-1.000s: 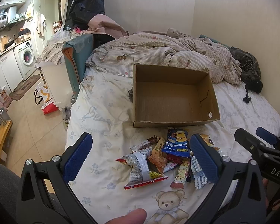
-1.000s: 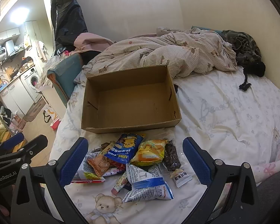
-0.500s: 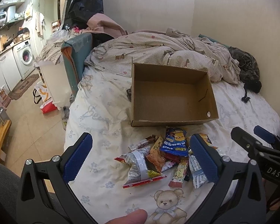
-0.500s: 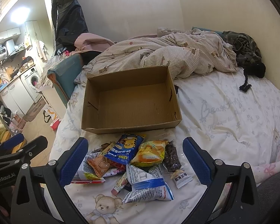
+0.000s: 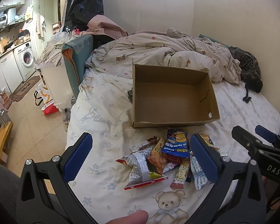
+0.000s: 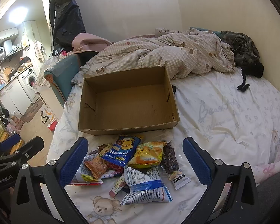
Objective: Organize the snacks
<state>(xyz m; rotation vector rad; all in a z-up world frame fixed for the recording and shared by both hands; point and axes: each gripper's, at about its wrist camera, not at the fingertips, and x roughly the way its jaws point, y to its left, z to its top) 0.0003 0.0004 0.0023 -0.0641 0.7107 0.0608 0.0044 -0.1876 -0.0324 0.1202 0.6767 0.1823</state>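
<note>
You are at the opening step: the brown open-topped cardboard box [image 6: 128, 102] on the bear-print white bedsheet [image 6: 224, 115] holds nothing, and no snack is gripped. The left gripper [image 5: 140, 156] and right gripper [image 6: 135, 160] both hover with jaws spread wide and empty. The heap of foil and plastic snack packets [image 6: 128, 162] lies just in front of the box, under both jaw gaps. Next, lower one gripper onto a top packet, probably the blue bear-printed pouch [image 6: 124, 149], close, and lift.

Brown cardboard box [image 6: 128, 102], blue snack packet [image 6: 122, 150]
</note>
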